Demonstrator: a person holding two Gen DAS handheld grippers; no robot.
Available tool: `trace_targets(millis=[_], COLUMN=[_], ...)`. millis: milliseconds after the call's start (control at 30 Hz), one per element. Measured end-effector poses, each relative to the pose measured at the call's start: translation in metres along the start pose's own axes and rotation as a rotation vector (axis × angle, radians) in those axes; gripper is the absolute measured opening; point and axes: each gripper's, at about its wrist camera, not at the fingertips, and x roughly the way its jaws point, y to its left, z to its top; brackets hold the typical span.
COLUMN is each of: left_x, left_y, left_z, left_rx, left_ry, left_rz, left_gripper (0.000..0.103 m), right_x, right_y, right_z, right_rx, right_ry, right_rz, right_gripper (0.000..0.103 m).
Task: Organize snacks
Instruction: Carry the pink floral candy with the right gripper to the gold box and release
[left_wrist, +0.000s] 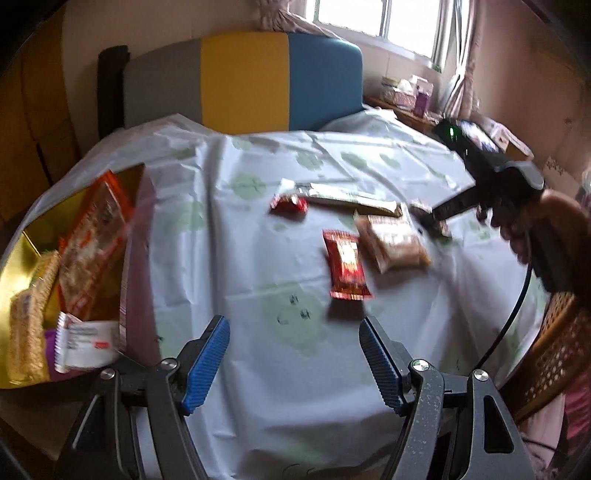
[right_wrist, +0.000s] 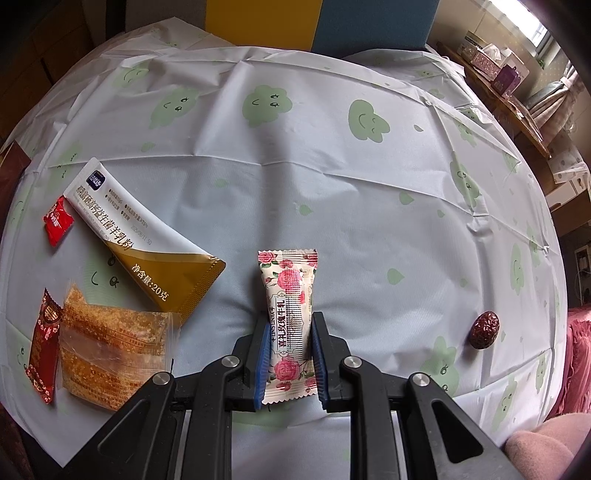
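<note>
My right gripper is shut on a rose-printed candy packet, with its blue pads against both long sides. To the packet's left on the table lie a white-and-gold sachet, a clear bag of brown snack, a small red candy and a long red packet. A red date rests at the right. My left gripper hangs open over the cloth with nothing between its fingers. Just beyond it lies the long red packet. The right gripper shows far right.
A gold box with several snack packs stands at the left in the left wrist view. The tablecloth is white with green clouds. A grey, yellow and blue chair back stands behind the table. A wicker chair sits at the right.
</note>
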Motion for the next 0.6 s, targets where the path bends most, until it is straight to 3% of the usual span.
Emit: trace_targets(millis=[233, 467, 600], left_x=[0.024, 0.025, 0.025], left_y=[-0.006, -0.003, -0.001], left_z=[-0.018, -0.024, -0.026], left_rx=[0.013, 0.023, 0.025], left_ry=[0.064, 0.045, 0.028], left_rz=[-0.034, -0.048, -0.057], left_gripper=[0.073, 0.073, 0.073], right_x=[-0.001, -0.008, -0.027], right_y=[0.000, -0.015, -0.021], right_z=[-0.001, 0.003, 0.004], right_rx=[0.007, 0.072, 0.103], right_ry=[-0.004, -0.035, -0.104], right_rz=[0.002, 0.023, 0.141], right_gripper=[0.020, 0.020, 0.020])
